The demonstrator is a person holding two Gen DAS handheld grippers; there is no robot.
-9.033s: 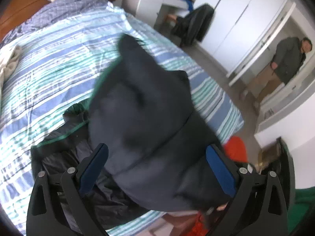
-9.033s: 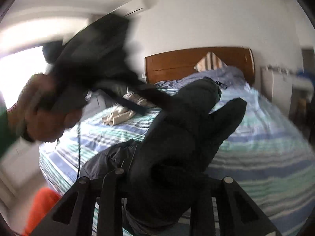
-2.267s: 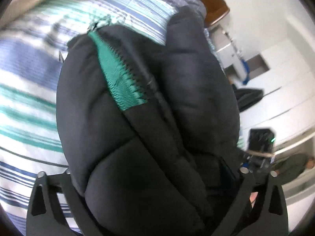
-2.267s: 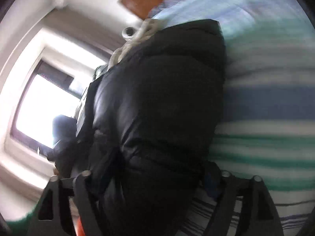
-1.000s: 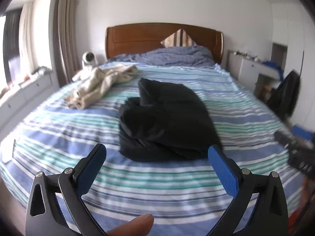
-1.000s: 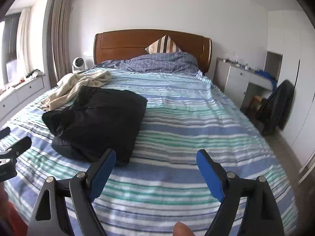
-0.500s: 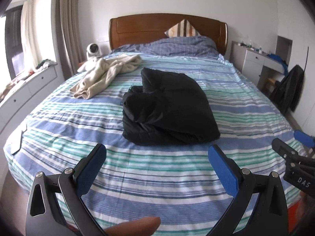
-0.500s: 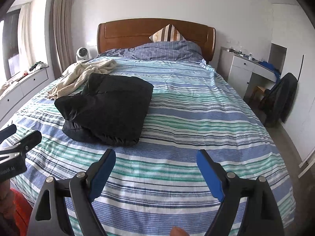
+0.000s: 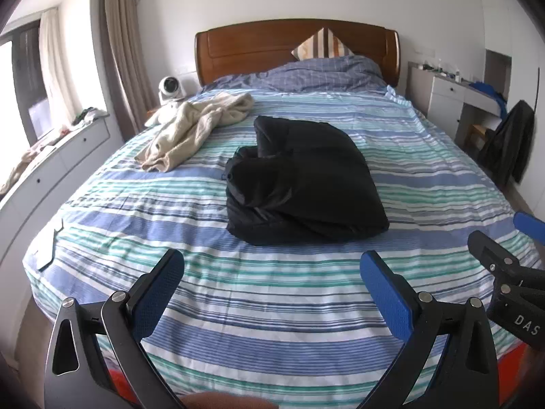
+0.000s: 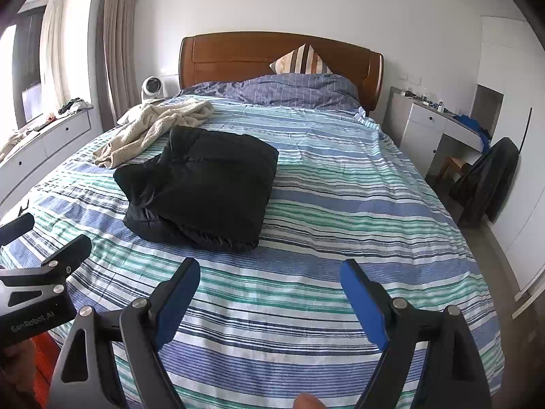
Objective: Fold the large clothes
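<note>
A black padded jacket point(image 9: 303, 187) lies folded in a compact bundle in the middle of the striped bed point(image 9: 272, 300); it also shows in the right wrist view point(image 10: 204, 187). My left gripper point(image 9: 272, 272) is open and empty, held over the foot of the bed, well short of the jacket. My right gripper point(image 10: 270, 281) is open and empty, also over the foot of the bed, to the right of the jacket. Each gripper shows at the edge of the other's view.
A crumpled beige garment point(image 9: 197, 129) lies on the bed's far left. A wooden headboard point(image 9: 296, 44), a striped pillow and a blue duvet are at the far end. A white desk point(image 10: 439, 129) and a chair with dark clothing point(image 10: 490, 180) stand right. Drawers line the left window wall.
Both grippers have let go of the jacket, opened and pulled back toward the foot of the bed. The jacket now lies folded on the bed.
</note>
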